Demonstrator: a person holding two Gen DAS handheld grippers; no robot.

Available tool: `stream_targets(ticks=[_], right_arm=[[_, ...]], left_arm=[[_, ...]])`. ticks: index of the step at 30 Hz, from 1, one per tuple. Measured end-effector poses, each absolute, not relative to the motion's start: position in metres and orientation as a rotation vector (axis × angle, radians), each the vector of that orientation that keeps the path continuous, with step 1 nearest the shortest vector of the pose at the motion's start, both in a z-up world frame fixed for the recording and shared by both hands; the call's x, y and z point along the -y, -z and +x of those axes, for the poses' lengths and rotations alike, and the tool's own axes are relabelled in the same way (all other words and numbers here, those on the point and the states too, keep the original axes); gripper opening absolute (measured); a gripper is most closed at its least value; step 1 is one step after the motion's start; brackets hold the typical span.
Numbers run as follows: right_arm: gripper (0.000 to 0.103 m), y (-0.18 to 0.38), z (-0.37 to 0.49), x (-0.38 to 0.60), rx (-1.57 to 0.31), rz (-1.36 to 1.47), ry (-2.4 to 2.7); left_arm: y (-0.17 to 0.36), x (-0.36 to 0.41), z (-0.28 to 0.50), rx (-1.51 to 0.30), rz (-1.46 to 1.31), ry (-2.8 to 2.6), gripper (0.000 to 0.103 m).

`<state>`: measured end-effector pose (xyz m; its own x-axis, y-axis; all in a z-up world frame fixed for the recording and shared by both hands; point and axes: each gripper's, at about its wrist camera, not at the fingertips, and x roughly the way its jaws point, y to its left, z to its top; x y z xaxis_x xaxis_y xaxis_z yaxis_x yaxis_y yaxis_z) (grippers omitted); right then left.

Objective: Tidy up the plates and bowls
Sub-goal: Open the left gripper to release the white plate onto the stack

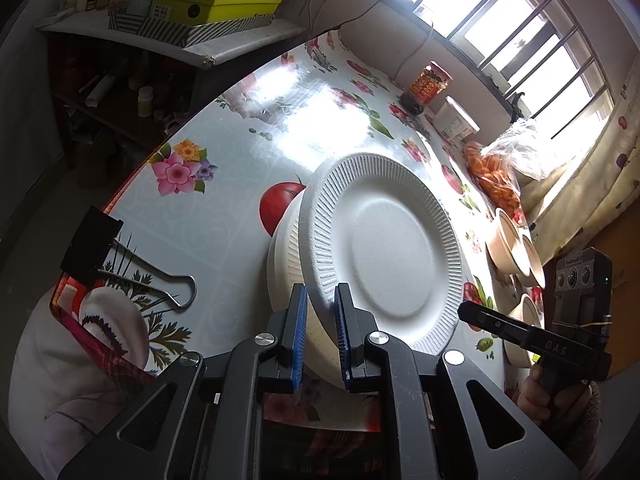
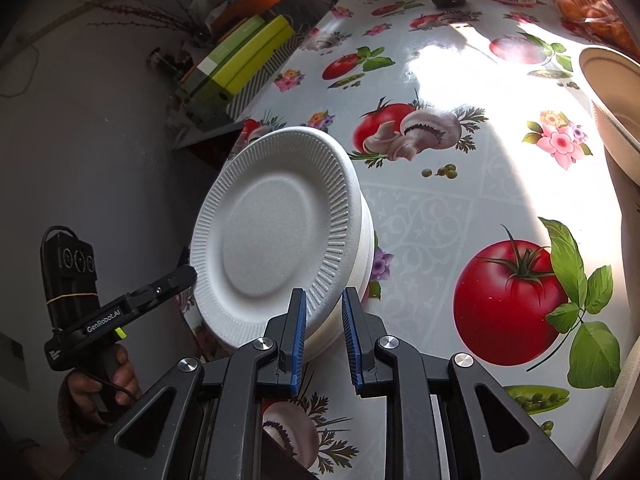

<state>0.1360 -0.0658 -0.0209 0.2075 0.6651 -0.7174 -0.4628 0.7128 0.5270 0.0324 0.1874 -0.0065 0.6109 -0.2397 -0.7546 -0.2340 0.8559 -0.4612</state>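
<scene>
A white foam plate (image 1: 384, 248) with a ribbed rim lies on top of a stack of white plates (image 1: 286, 276) on the flowered tablecloth. My left gripper (image 1: 321, 300) has its blue pads astride the top plate's near rim and looks shut on it. In the right wrist view the same plate (image 2: 268, 236) tops the stack (image 2: 362, 260). My right gripper (image 2: 324, 304) has its pads around the rim at the opposite edge, with a gap on the right side. Several beige bowls (image 1: 512, 248) stand at the right; one bowl (image 2: 612, 108) shows at the right edge.
A black binder clip (image 1: 120, 264) lies near the table's left edge (image 1: 132, 176). A red-labelled bottle (image 1: 426, 88), a white tub (image 1: 458, 120) and a bag of orange food (image 1: 496, 176) stand by the window. Green boxes (image 1: 212, 0) sit on a shelf.
</scene>
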Motion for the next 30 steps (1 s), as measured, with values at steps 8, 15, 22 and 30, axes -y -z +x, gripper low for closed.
stream_targets(ticks=[8,15,22,30], right_arm=[[0.019,0.0262,0.1337,0.0637,-1.130,0.207,-0.787],[0.019,0.0273,0.1311,0.0613,-1.131,0.196,-0.787],[0.019,0.0275,0.1298,0.0603,-1.132,0.194,-0.785],[0.019,0.0277,0.1296,0.0601,-1.131,0.193,-0.782]], left_arm=[[0.0136,-0.1876,0.0291,-0.938,-0.578,-0.001,0.014],[0.0134,-0.1876,0.0278,-0.940,-0.577,-0.009,0.014],[0.0159,-0.1891,0.0265,-0.946,-0.580,-0.013,0.014],[0.0167,-0.1879,0.0279,-0.951,-0.572,-0.017,0.015]])
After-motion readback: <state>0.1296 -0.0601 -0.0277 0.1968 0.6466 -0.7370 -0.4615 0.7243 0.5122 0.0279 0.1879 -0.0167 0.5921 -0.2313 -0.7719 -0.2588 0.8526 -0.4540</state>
